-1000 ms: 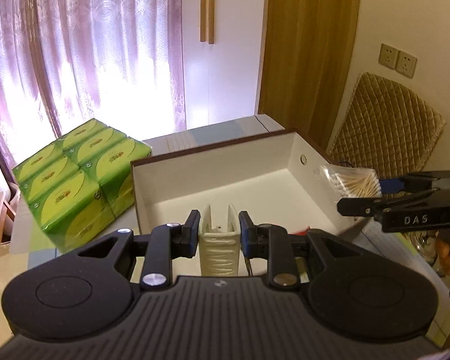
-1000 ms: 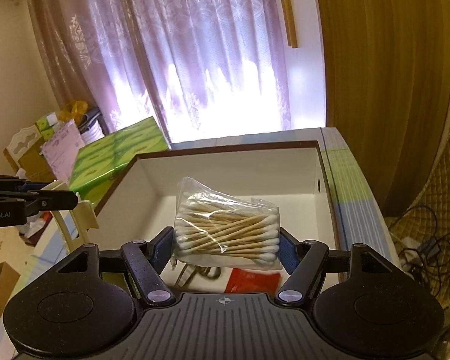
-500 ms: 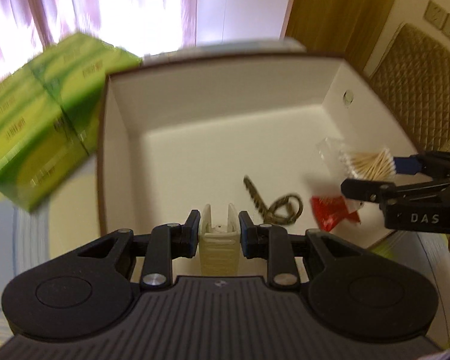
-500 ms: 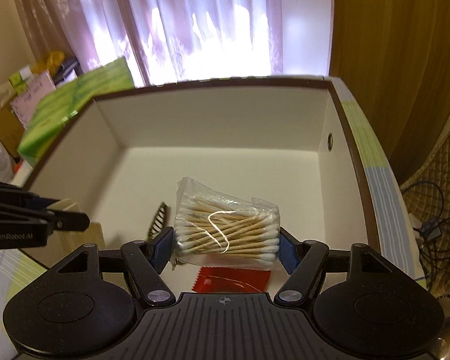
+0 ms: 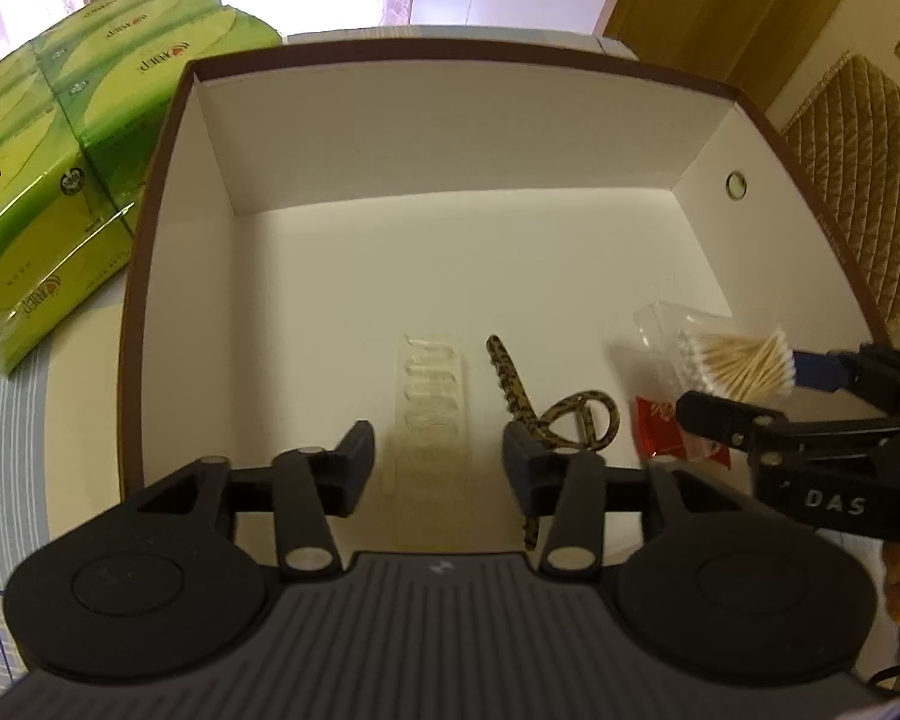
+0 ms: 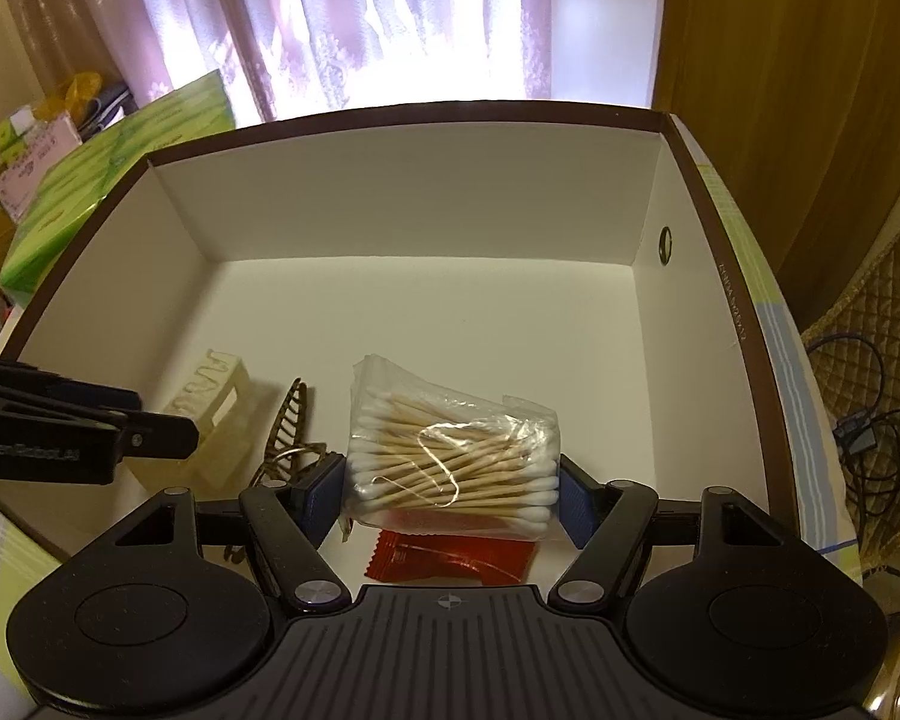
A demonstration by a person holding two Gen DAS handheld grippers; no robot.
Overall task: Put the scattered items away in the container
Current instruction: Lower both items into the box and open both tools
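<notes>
A white box with a brown rim (image 5: pixel 150 228) (image 6: pixel 720 228) is the container. My left gripper (image 5: pixel 437 456) is open above its near side; a cream hair clip (image 5: pixel 429 402) (image 6: pixel 210 414) lies free on the box floor between its jaws. A leopard-print hair clip (image 5: pixel 546 414) (image 6: pixel 288 426) and a red sachet (image 5: pixel 660 426) (image 6: pixel 450 558) lie on the floor beside it. My right gripper (image 6: pixel 450 492) (image 5: pixel 750 396) has opened; the bag of cotton swabs (image 6: pixel 450 456) (image 5: pixel 732 360) sits between its pads; whether they still touch it is unclear.
A green pack of tissue boxes (image 5: pixel 48 180) (image 6: pixel 108 180) stands left of the box. A quilted gold cushion (image 5: pixel 858 180) leans at the right. Cables (image 6: pixel 858 420) lie on the floor at the right. Curtains (image 6: pixel 360 18) hang behind.
My left gripper has opened and let the cream hair clip drop to the box floor. My right gripper has moved lower into the box and its jaws have widened around the swab bag.
</notes>
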